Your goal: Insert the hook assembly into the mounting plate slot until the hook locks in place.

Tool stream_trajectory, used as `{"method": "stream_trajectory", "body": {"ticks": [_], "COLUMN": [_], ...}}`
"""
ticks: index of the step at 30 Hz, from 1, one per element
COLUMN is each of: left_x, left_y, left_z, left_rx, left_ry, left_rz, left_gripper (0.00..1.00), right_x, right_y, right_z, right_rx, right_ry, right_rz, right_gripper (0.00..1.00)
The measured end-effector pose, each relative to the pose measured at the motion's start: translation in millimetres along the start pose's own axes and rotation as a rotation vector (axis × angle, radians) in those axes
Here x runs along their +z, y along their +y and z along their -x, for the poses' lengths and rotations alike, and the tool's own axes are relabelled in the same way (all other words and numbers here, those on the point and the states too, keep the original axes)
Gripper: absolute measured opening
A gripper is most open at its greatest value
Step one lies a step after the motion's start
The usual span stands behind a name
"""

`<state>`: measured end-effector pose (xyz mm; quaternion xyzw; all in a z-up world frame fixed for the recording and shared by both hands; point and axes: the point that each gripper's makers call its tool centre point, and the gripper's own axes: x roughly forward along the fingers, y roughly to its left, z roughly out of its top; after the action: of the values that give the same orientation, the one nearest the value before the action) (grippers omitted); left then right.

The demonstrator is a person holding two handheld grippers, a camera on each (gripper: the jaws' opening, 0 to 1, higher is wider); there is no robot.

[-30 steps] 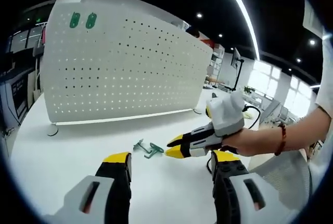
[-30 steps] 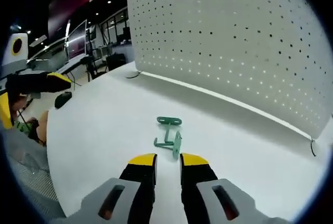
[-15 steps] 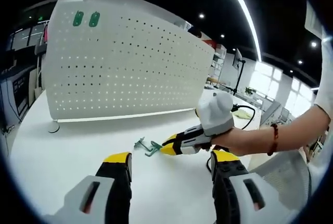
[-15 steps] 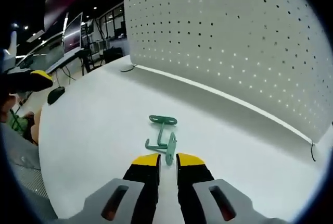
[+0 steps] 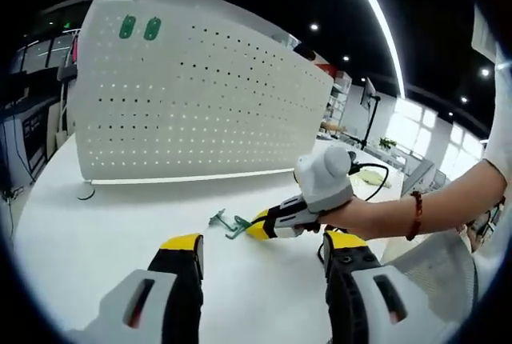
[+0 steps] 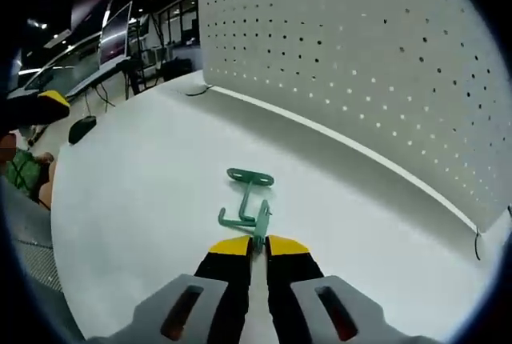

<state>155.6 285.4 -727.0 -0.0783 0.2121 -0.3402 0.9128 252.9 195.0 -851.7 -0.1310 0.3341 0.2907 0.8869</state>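
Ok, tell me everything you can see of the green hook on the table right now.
The green hook looks like painted metal: a flat oval plate at the far end, a thin stem, and a bent piece with a second small plate nearest the right gripper. It lies flat on the white table, in front of the pegboard. The right gripper's yellow-tipped jaws are nearly closed around its near plate. In the left gripper view it shows at those same tips.

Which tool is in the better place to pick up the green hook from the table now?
Right. The right tool has its tips at the green hook; the left tool is open, farther back.
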Motion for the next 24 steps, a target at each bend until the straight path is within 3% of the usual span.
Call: {"method": "stream_trajectory", "body": {"ticks": [14,24], "left_x": [2.9,8.9], "left_y": [-4.1,-11.2], "left_z": [-0.8,3.4], "left_rx": [-0.003,-0.003], "left_ry": [-0.014,-0.043], "left_rz": [0.005,0.024], "left_gripper": [0.61,0.6], "right_x": [-2.2,14.3], "right_y": [-0.9,0.2], "right_z": [9.6,32.6], "right_rx": [0.0,-0.007], "right_ry": [-0.002,-0.082], "right_rz": [-0.039,-0.051], "right_gripper": [0.02,0.02]}}
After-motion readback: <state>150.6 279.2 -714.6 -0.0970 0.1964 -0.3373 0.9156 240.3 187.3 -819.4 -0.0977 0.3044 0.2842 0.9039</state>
